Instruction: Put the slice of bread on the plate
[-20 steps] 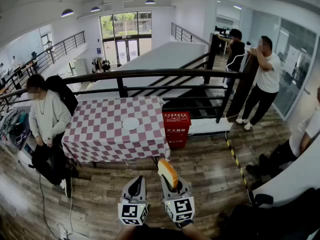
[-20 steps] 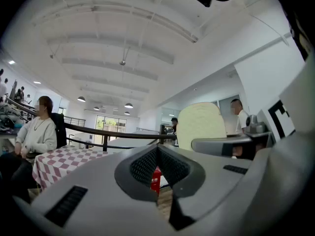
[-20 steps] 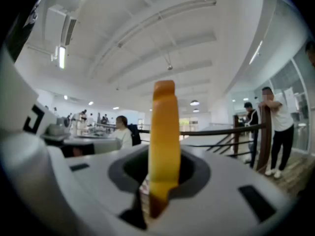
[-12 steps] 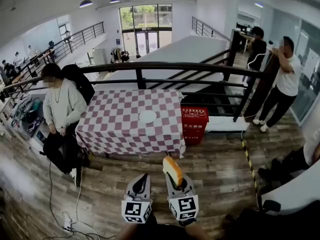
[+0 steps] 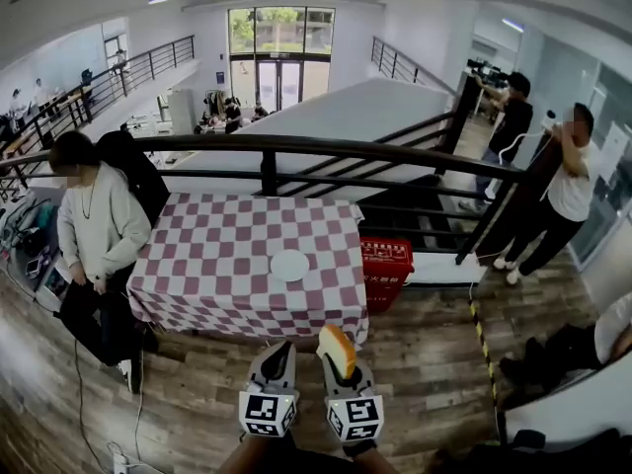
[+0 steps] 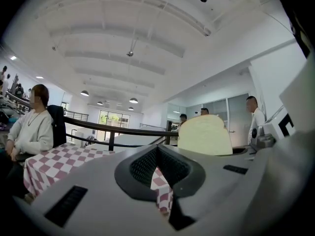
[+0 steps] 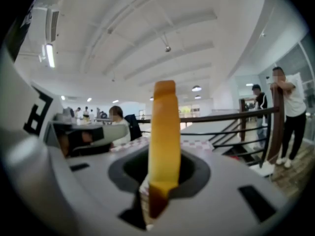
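The right tongs (image 5: 342, 371) clamp the golden-crusted slice of bread (image 5: 336, 345) upright on its edge, probably to carry it unbent toward the round white plate (image 5: 289, 265) on the red-checked counter (image 5: 207, 265), still well apart. The left tongs (image 5: 278, 361) sit alongside, pinched together and empty.

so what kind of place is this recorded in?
Looks like an upper-floor landing in an open office or lab building: a black railing overlooks a lower level, a staircase drops beside it, and glass-walled rooms line the right side.
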Demonstrator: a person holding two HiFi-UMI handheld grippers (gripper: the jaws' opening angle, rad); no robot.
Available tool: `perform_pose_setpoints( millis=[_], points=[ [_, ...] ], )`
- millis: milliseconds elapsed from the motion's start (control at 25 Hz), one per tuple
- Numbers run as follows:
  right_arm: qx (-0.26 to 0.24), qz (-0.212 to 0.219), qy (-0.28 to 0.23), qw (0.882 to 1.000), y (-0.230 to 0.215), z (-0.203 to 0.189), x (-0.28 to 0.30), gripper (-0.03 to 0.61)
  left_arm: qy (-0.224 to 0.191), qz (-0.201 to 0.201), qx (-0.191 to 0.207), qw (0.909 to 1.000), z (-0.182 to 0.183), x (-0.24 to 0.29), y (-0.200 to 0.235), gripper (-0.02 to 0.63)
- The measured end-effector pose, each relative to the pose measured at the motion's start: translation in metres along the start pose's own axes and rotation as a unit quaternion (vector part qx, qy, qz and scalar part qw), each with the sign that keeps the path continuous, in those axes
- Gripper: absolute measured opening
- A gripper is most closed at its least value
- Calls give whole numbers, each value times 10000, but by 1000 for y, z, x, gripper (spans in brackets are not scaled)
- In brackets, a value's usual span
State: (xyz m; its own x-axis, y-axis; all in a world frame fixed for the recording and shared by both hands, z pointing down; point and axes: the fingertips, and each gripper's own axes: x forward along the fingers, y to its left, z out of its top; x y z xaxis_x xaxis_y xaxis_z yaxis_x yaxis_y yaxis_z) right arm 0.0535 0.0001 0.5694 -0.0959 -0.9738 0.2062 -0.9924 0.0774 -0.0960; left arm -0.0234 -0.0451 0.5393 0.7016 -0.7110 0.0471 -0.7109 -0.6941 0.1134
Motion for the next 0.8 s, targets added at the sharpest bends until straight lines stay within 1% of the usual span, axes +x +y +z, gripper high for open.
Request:
perform_pose_setpoints(
  millis=[120,240,360,440,520,600,720,800],
  points=[
    [57,-45,-1,10000,-7,13,55,95,-22,-89,-8,10000,12,44,40,18],
    [-71,-17,111,9999,-13,22,101,95,-22,-93,-126,9999,16,83,73,18],
    [-168,32,219,9996,-8,30,136,95,-6,-98,-224,9997,22,105,102,18],
    [-181,60,358,9992,-7,27,162,95,-1,-87,-249,9997,22,117,119,18],
    [-155,75,531,9984,-7,20,179,95,28,-99,-232,9997,19,123,126,18],
    [-60,90,627,9980,-8,13,183,95,143,-88,-274,9995,8,123,126,18],
    [30,182,810,9965,-10,5,189,96,471,60,-589,9971,-12,131,135,18],
    [50,267,1009,9945,-11,-4,194,95,687,160,-682,9952,-25,138,144,18]
  ],
)
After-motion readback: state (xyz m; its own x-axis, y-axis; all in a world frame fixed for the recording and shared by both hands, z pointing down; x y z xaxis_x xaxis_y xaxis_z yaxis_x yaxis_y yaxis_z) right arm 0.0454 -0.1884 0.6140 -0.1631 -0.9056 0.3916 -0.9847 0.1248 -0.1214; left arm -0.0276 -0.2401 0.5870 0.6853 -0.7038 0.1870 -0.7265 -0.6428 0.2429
